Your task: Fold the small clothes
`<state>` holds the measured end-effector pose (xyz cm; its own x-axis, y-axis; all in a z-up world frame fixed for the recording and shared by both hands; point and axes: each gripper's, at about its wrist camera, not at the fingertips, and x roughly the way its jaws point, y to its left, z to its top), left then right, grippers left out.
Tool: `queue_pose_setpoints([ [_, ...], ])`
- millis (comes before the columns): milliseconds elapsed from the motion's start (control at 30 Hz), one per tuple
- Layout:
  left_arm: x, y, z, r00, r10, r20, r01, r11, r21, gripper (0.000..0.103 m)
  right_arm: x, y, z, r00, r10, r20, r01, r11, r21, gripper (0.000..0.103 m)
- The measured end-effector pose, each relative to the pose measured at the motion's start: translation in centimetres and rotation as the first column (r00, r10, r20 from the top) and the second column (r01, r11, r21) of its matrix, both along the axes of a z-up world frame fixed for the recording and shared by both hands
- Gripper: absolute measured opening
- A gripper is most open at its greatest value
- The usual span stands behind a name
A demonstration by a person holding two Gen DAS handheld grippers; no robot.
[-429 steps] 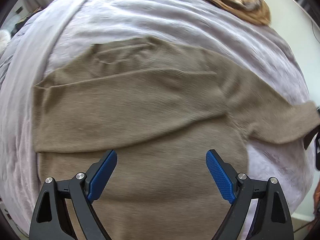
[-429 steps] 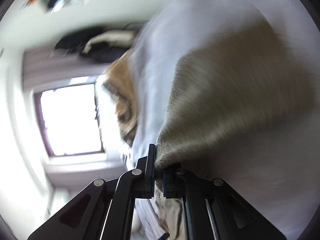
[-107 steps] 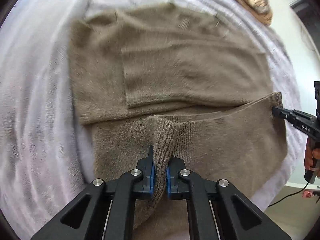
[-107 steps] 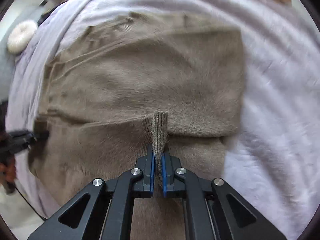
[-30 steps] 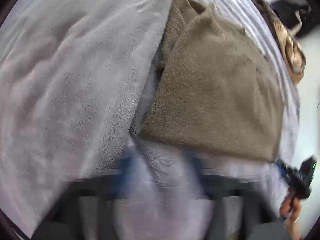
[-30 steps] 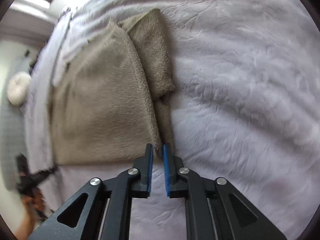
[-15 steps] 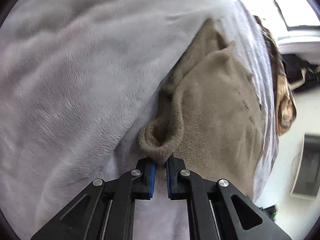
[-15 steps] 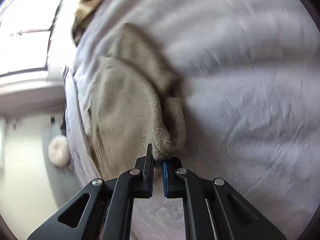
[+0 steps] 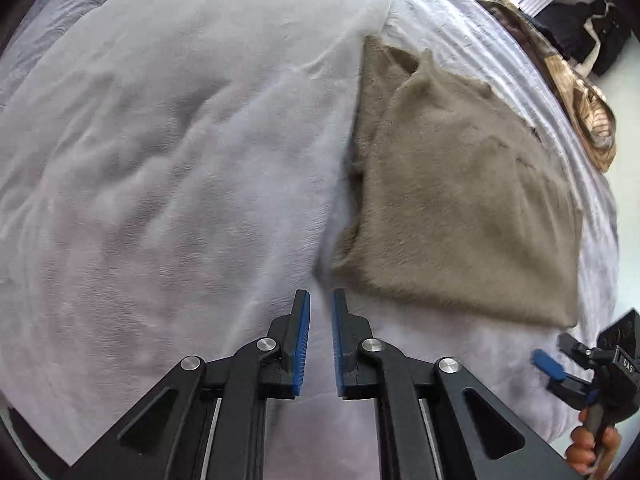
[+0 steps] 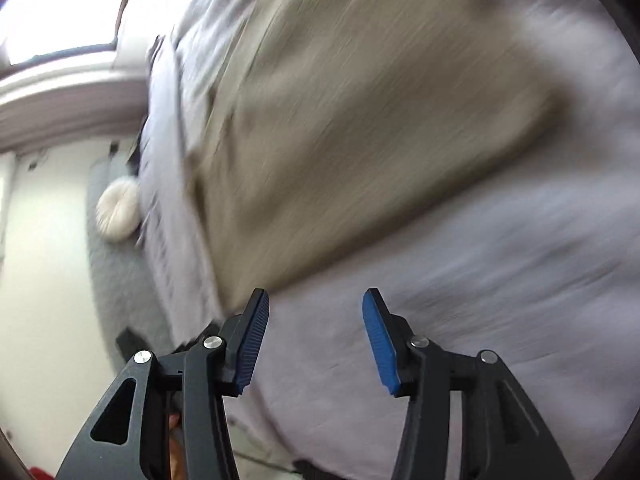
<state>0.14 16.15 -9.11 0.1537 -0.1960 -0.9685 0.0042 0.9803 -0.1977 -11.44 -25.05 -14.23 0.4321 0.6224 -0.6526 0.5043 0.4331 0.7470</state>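
- Your left tool [image 9: 320, 300] points steeply down at the pale lilac bed cover [image 9: 160, 160]. Its blue pads stand a narrow gap apart, having just been opening, and nothing is between them: it is released.
- The folded tan sweater [image 9: 460, 208] lies flat on the bed, up and to the right of your left tool. Its near corner sits just beyond the tips and is not touching them.
- At the sweater's far left edge, lower layers of fabric poke out past the top fold in uneven points.
- Your right tool [image 10: 316, 304] shows wide-spread jaws that have just been opening, with only bed cover between the pads: released as well.
- From the right wrist view, which is heavily blurred, the sweater [image 10: 360, 120] fills the upper middle, its near edge just above the left pad.
- In the left wrist view your right tool [image 9: 560, 356] appears at the lower right, beside the sweater's near right corner, with your hand [image 9: 592, 448] gripping its handle.
- A brown patterned throw [image 9: 580, 92] lies along the bed's far edge.
- A round white cushion [image 10: 118, 212] sits on the floor beside the bed.
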Motion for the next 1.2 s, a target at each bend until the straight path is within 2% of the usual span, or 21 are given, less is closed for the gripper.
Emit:
queue_pose_setpoints([
  [67,-0.2,1.0,0.2,1.0,0.012,0.021,-0.013,0.999,0.037,0.096,1.8,4.2,-1.3,0.999,0.045,0.0,-0.045,0.998,0.051,0.054],
  [133,-0.3,1.7,0.5,0.999,0.002,0.052,-0.004,0.999,0.043,0.097,4.0,8.7,-3.2,0.998,0.068,0.005,-0.069,0.99,0.12,0.054],
  [267,0.0,3.8,-0.1,1.0,0.004,0.023,-0.005,0.998,0.069,0.097,7.5,15.1,-5.1,0.997,0.069,0.037,-0.074,0.983,0.167,0.054],
  [367,1.1,5.1,-1.4,0.999,0.023,-0.031,-0.021,0.998,0.054,0.097,9.7,16.9,-6.2,1.0,0.023,0.007,-0.024,0.985,0.171,0.054],
  [400,1.5,5.8,-1.8,0.998,0.039,-0.043,-0.037,0.998,0.048,0.097,9.7,16.2,-6.3,1.0,0.006,-0.003,-0.006,0.985,0.175,0.052],
  [467,2.2,6.4,-2.2,0.997,0.049,-0.062,-0.048,0.999,0.023,0.097,10.6,16.5,-6.5,0.999,-0.031,-0.019,0.035,0.971,0.237,0.016],
  [500,2.4,6.7,-2.2,0.998,0.042,-0.055,-0.041,0.999,0.023,0.097,10.4,16.2,-5.9,1.0,-0.026,-0.009,0.027,0.967,0.253,0.01],
  [600,2.2,7.3,-1.7,1.0,0.022,0.0,-0.022,0.999,0.024,0.097,11.6,16.3,-2.2,0.991,0.039,0.124,-0.065,0.975,0.21,0.009],
  [633,2.1,7.5,-1.6,1.0,0.02,0.013,-0.021,0.999,0.026,0.097,11.5,16.3,-1.7,0.99,0.054,0.13,-0.08,0.976,0.202,0.009],
  [667,2.0,7.7,-1.7,1.0,0.025,0.015,-0.026,0.999,0.03,0.097,11.6,16.4,-1.9,0.991,0.064,0.118,-0.086,0.978,0.191,0.009],
  [800,1.8,7.9,-2.0,0.999,0.05,-0.017,-0.049,0.999,0.024,0.097,11.2,18.5,-6.4,0.995,0.095,-0.031,-0.091,0.99,0.112,0.009],
  [900,1.9,7.4,-1.5,1.0,0.025,-0.002,-0.025,0.998,0.049,0.097,11.0,18.9,-5.9,0.993,0.112,-0.04,-0.11,0.993,0.051,0.013],
  [933,1.9,7.1,-1.5,1.0,0.013,-0.004,-0.013,0.998,0.059,0.097,11.2,19.6,-5.0,0.984,0.173,-0.05,-0.173,0.985,-0.007,0.018],
  [1033,2.0,6.3,-1.2,1.0,0.0,-0.018,0.001,0.998,0.063,0.097,11.4,22.5,-2.8,0.912,0.395,-0.11,-0.407,0.905,-0.127,0.018],
  [1100,2.0,5.7,-0.7,1.0,-0.002,-0.013,0.003,0.997,0.072,0.097,10.5,23.1,-1.2,0.883,0.454,-0.117,-0.469,0.861,-0.196,0.018],
  [1167,1.7,5.2,-0.2,1.0,-0.011,-0.007,0.012,0.997,0.081,0.097,9.4,22.4,0.6,0.88,0.46,-0.118,-0.475,0.846,-0.242,0.02],
  [1200,1.5,4.9,0.1,1.0,-0.019,-0.006,0.019,0.996,0.086,0.097,8.8,21.9,1.2,0.881,0.457,-0.121,-0.472,0.843,-0.257,0.026],
])
